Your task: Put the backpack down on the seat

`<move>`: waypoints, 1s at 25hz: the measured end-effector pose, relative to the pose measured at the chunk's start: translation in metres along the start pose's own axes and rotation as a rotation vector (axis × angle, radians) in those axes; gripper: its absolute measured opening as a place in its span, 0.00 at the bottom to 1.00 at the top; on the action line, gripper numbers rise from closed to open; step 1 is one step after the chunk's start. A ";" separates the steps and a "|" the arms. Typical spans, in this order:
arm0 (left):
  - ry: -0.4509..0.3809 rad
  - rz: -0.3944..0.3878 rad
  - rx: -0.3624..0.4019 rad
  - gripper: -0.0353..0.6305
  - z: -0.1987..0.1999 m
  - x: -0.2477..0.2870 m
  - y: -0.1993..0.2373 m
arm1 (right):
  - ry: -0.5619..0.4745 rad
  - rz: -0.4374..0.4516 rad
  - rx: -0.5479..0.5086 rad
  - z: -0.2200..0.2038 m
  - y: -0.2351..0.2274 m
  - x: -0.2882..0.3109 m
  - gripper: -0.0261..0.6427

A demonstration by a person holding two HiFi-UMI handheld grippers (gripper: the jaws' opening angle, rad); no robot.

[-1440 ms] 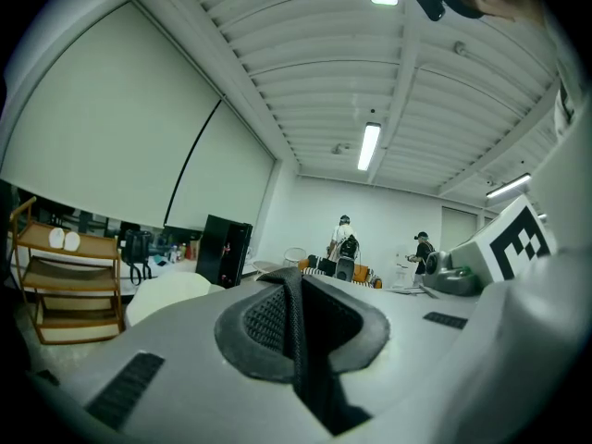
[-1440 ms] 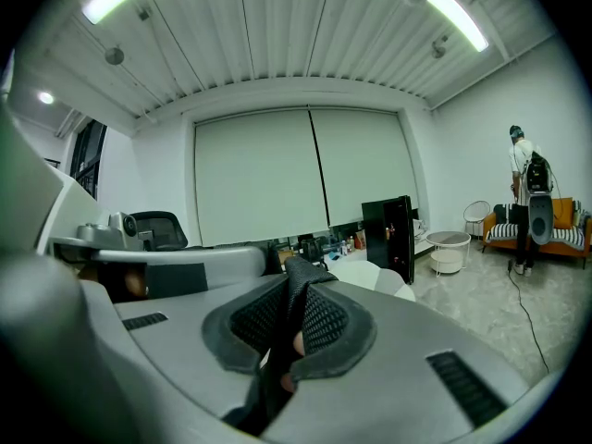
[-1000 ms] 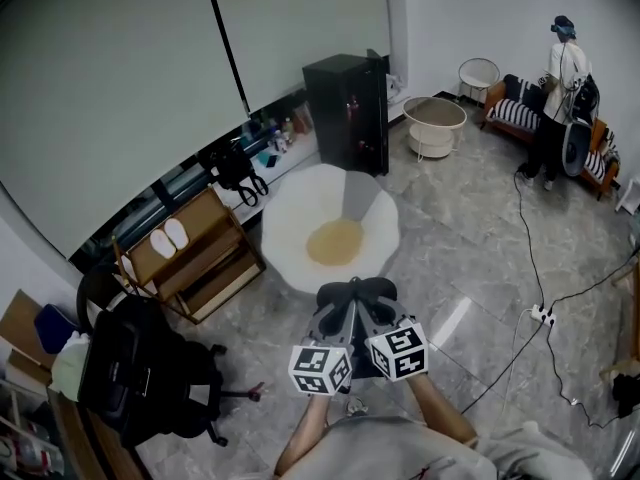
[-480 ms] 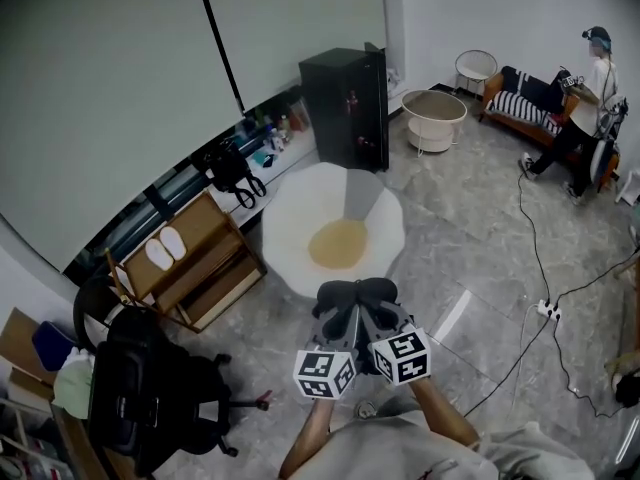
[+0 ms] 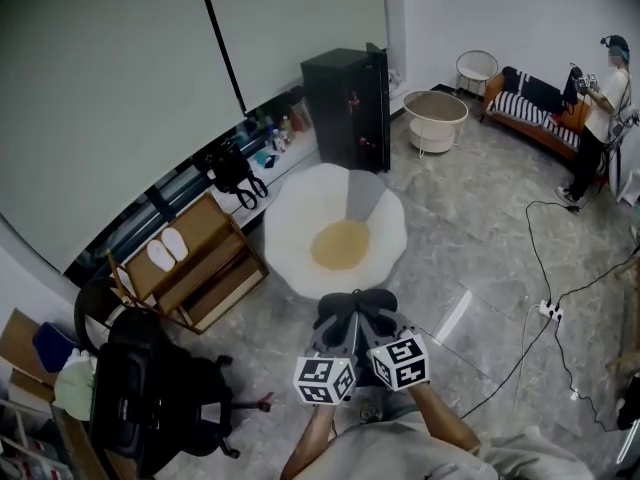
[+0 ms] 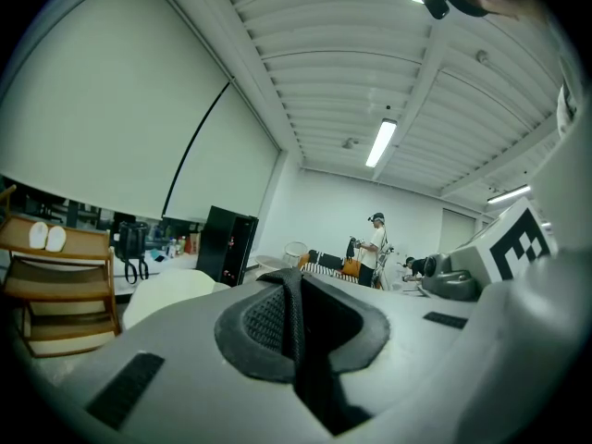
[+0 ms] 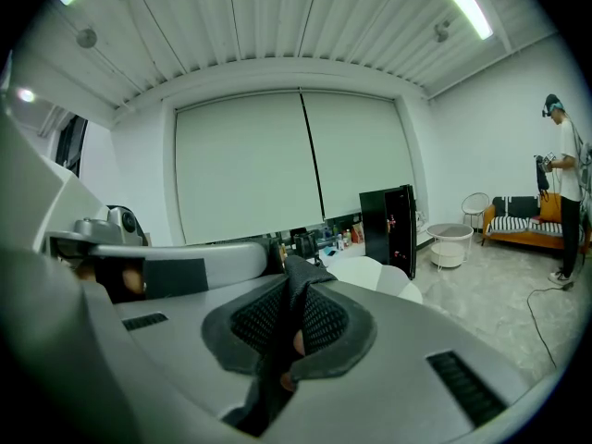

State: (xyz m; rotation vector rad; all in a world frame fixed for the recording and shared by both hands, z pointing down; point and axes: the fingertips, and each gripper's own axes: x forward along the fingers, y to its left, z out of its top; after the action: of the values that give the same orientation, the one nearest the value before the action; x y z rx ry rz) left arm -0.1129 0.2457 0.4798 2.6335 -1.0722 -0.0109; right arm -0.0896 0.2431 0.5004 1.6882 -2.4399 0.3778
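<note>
Backpack strap [image 6: 294,314], thin dark fabric, is pinched in the closed left gripper [image 5: 338,308]. The right gripper [image 5: 377,304] is clamped on strap fabric too. Bag body shows in no view and likely hangs under the grippers, which would explain why both are held side by side, near level. White petal seat [image 5: 290,230] with tan cushion [image 5: 338,244] sits just ahead, the drop target. Bag is not on it yet.

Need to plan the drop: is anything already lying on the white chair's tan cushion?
No, in the head view the tan cushion of the white chair shows bare, with nothing resting on it.
</note>
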 end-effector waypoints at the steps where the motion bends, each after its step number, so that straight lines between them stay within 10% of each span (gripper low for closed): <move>1: 0.002 -0.001 -0.001 0.12 -0.001 0.001 0.001 | 0.004 -0.001 0.001 -0.001 -0.001 0.001 0.10; 25: 0.030 -0.026 -0.020 0.12 0.020 0.126 0.065 | 0.016 -0.013 0.007 0.030 -0.088 0.111 0.10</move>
State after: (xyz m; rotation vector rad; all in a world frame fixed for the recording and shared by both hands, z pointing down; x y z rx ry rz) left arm -0.0692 0.1100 0.4914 2.6215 -1.0227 0.0119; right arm -0.0460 0.1050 0.5118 1.6960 -2.4176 0.3973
